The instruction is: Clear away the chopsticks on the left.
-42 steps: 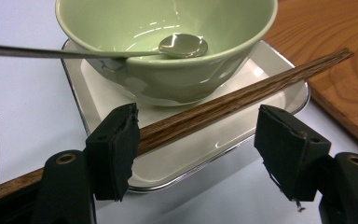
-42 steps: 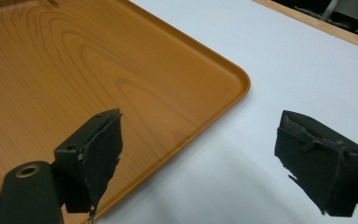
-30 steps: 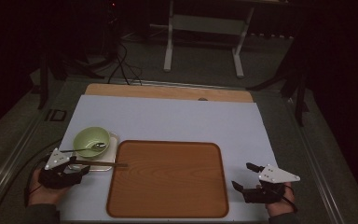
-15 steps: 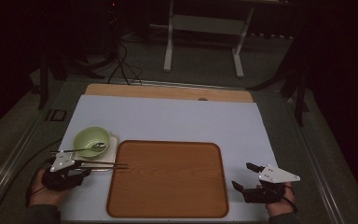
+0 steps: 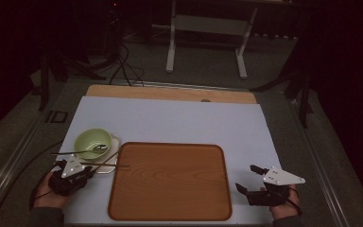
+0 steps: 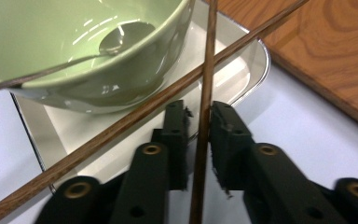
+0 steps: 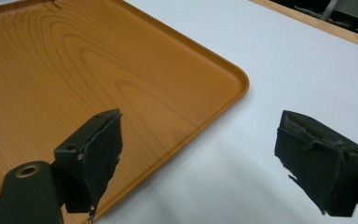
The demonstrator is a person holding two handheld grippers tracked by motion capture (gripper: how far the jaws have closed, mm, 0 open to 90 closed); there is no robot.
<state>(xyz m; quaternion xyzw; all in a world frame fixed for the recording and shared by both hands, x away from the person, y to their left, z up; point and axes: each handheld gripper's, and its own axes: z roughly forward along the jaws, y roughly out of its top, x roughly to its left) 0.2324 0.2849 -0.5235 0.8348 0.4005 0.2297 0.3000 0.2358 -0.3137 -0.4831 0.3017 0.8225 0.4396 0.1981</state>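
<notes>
Left gripper [image 6: 198, 135] just closing around one chopstick [image 6: 206, 79], pads near or barely touching the thin wooden shaft, a sliver of light possibly left on one side; firm clamping not certain from the left gripper view. Second chopstick [image 6: 135, 116] crossing under or against the first, running diagonally over the small white dish [image 6: 242, 74] and out toward the wooden tray [image 6: 335, 56]. Just beyond, a pale green bowl [image 6: 65, 51] sitting on that dish, a metal spoon [image 6: 116, 39] resting inside with its handle over the rim. Seen from the high view, left gripper [image 5: 71, 175] at the near left corner of the white desk [image 5: 179, 120], bowl [image 5: 92, 143] just beside the tray [image 5: 170, 182]. Right gripper [image 7: 214, 158] spread wide and empty, hovering over the desk at the tray's near right corner, seen also from above [image 5: 260, 182]. Likely risks: a thin round stick rolling or pivoting out of a grasp taken so close to one end; lifting dragging the crossed partner along and flicking it off the dish; a swinging tip knocking the bowl or catching the spoon handle and tipping it out.
</notes>
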